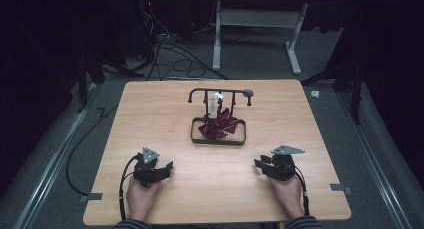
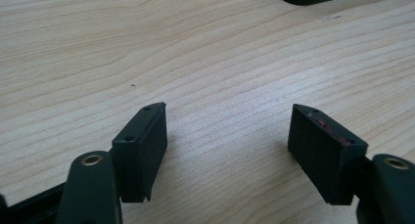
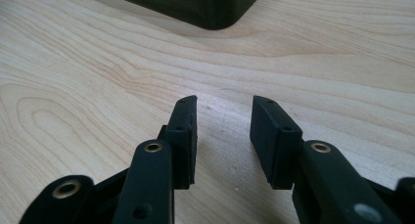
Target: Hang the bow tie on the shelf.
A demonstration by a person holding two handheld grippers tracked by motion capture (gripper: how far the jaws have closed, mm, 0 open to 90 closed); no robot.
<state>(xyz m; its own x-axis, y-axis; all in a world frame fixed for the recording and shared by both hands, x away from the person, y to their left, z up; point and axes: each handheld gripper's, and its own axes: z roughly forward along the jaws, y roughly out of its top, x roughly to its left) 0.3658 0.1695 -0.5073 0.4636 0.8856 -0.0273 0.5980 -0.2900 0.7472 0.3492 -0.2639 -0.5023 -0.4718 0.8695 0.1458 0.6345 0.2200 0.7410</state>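
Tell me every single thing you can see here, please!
Table: one, light wood, middle of the high view.
Rack with tray base: one, dark metal, far middle of the table.
Cloth: dark red, crumpled in the tray; count unclear.
White item: one, on the rack's upright; too small to identify.
Desk frame: one, white, on the floor beyond the table.
Cables: several, black, on the floor behind the table.
Left gripper: one, black, near left of table, open, empty.
Right gripper: one, black, near right, open, empty.
Hands: two, at the near edge, holding the grippers.
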